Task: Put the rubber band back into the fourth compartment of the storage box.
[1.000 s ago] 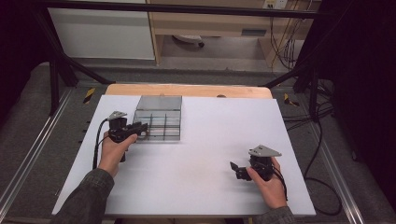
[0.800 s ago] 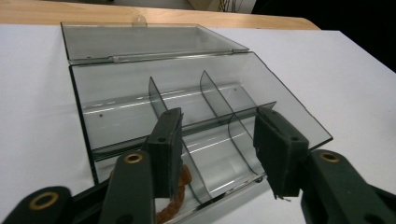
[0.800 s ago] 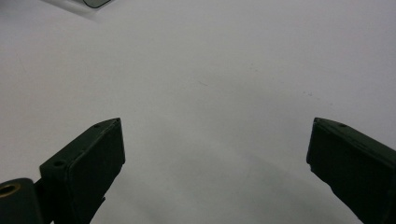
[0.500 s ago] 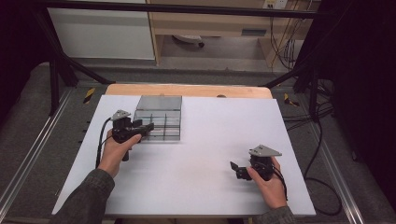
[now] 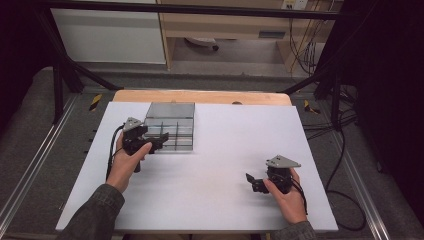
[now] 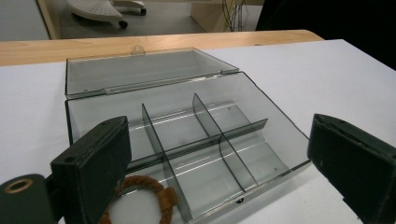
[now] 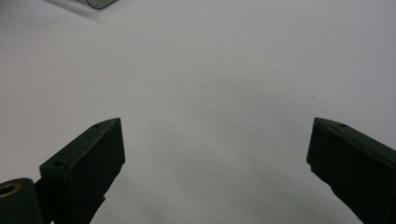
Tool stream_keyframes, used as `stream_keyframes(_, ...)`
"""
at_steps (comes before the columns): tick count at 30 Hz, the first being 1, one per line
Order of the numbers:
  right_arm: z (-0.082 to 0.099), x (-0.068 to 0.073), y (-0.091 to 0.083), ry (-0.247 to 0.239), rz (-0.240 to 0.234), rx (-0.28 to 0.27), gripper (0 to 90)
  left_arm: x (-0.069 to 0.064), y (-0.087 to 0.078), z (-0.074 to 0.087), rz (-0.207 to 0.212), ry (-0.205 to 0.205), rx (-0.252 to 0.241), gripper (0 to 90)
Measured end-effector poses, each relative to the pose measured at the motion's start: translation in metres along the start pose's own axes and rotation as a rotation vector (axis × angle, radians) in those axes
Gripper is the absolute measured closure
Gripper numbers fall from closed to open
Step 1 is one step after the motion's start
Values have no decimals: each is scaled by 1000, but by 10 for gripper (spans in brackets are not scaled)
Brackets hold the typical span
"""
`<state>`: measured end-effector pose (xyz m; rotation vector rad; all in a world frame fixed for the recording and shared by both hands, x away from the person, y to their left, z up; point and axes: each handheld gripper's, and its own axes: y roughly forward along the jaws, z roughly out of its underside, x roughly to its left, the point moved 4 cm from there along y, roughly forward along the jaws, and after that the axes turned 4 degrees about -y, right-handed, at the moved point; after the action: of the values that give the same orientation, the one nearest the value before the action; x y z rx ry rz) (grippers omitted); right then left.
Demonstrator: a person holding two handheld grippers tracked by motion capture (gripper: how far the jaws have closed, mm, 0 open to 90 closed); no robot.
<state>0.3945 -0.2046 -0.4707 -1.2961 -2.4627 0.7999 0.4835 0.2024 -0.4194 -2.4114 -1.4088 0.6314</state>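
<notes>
Left gripper (image 5: pixel 159 141) at near-left corner of the clear smoky-grey plastic compartment box (image 5: pixel 171 126), jaws have just been opening and now stand wide apart with nothing pressed between them. In the left gripper view the box (image 6: pixel 261 126) sits on the white table sheet (image 6: pixel 327 74), hinged lid (image 6: pixel 140 70) lying open flat behind it, dividers splitting it into six compartments. Brown braided cord ring (image 6: pixel 142 198) lies in the near-left compartment, just beside the left jaw, partly hidden by it; whether jaw touches it can't be told. Other compartments hold nothing visible. Right gripper (image 5: pixel 253 182) well apart from the box, low over the sheet (image 5: pixel 225 150) at the near-right side, held in the person's right hand (image 5: pixel 287 197); in the right gripper view its jaws are spread wide over bare white surface (image 7: pixel 210 93), gripping nothing. Left hand (image 5: pixel 127 162) wraps the left gripper's body.
</notes>
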Motion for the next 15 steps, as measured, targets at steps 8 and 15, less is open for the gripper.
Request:
stream_keyframes(8, -1, 1, -2, 2, 0, -5, 45, -13, -6, 0, 35, 30, 10, 59)
stream_keyframes(15, -1, 2, -2, -1, -6, -9, 40, -19, -16, -3, 67, 40, -10, 62)
